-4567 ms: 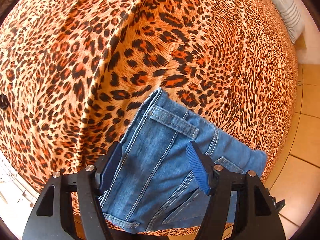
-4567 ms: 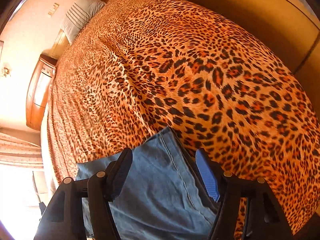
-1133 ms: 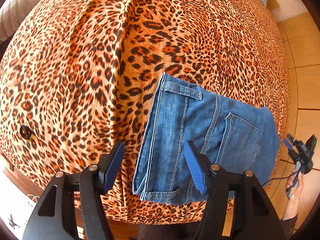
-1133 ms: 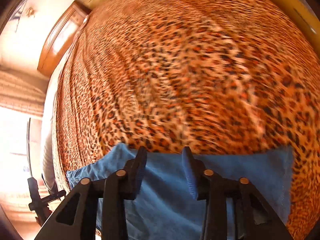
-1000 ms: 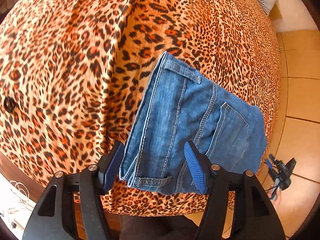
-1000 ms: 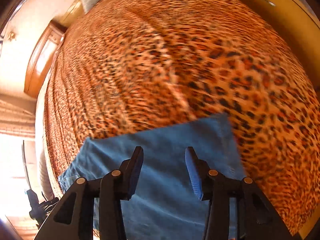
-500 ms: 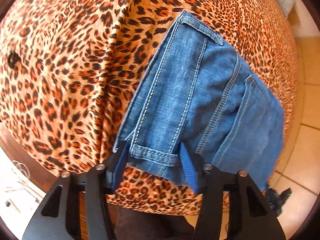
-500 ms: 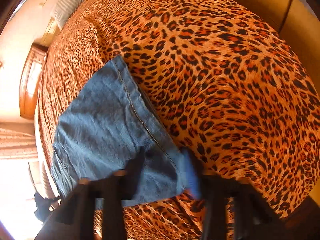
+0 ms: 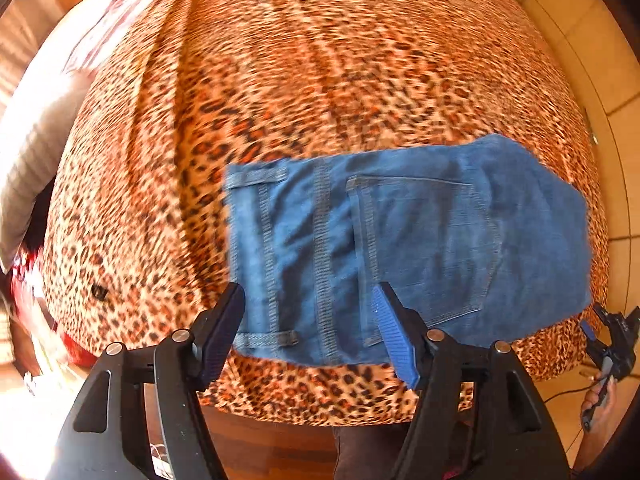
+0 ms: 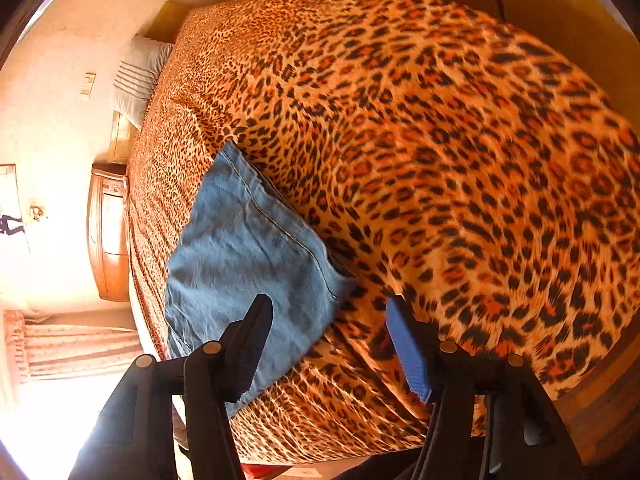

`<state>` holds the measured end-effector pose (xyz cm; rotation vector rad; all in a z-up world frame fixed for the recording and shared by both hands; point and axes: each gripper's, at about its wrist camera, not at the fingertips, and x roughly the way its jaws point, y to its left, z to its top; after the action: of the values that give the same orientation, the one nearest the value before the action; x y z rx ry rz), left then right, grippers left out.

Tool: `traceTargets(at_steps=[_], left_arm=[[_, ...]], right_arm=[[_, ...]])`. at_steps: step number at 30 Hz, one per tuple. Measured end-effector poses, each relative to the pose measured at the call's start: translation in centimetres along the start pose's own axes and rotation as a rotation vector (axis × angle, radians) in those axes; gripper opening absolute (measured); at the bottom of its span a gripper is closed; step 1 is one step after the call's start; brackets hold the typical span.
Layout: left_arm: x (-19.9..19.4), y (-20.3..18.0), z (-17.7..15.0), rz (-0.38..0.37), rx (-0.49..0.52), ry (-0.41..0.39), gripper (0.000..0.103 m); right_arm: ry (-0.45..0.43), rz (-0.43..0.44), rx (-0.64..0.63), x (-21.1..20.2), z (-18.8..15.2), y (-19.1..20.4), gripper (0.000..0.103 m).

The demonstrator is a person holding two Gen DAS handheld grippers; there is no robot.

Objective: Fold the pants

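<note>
The blue jeans point(image 9: 404, 240) lie folded in a flat rectangle near the front edge of the bed, back pocket and belt loops facing up. They also show in the right wrist view point(image 10: 244, 256) as a pale blue folded slab. My left gripper point(image 9: 310, 332) is open and empty, held above the near edge of the jeans. My right gripper point(image 10: 330, 340) is open and empty, above the bed edge just right of the jeans' corner. The right gripper also shows at the far right of the left wrist view point(image 9: 612, 344), held in a hand.
A leopard-print bedspread point(image 9: 320, 60) covers the whole bed point(image 10: 460, 140). A striped pillow point(image 10: 138, 76) lies at the headboard end. A wooden nightstand point(image 10: 106, 232) stands by the wall. Tiled floor point(image 9: 616, 80) runs along the right of the bed.
Both grippers have drawn back from the jeans and opened wider. The folded jeans now lie flat on the bed, free of both grippers.
</note>
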<state>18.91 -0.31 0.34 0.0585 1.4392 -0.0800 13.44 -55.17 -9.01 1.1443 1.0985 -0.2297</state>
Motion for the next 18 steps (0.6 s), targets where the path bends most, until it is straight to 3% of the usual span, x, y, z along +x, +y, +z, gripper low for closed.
traceTargets(at_steps=[5, 7, 9, 12, 16, 18], left_arm=[[1.8, -12.9, 5.2, -0.119, 0.233, 0.085, 0.066], [2.7, -18.4, 6.8, -0.146, 0.340, 0.121, 0.066], [3.4, -24.4, 7.9, -0.143, 0.458, 0.145, 0.066], [4.6, -32.3, 9.2, -0.125, 0.615, 0.177, 0.066], [7.0, -40.9, 10.9, -0.148, 0.786, 0.246, 0.067], [8.3, -44.1, 11.5, -0.120, 0.866, 0.257, 0.067]], right_arm=[[-0.055, 0.123, 0.092, 2.7, -0.9, -0.6, 0.062], [-0.083, 0.137, 0.068, 3.4, -0.8, 0.6, 0.076], [-0.080, 0.216, 0.042, 3.9, -0.9, 1.8, 0.081], [-0.075, 0.227, 0.031, 4.8, -1.0, 2.4, 0.079], [-0.103, 0.330, 0.081, 4.5, -1.8, 0.7, 0.079], [-0.109, 0.355, 0.090, 4.6, -2.0, 0.1, 0.076]])
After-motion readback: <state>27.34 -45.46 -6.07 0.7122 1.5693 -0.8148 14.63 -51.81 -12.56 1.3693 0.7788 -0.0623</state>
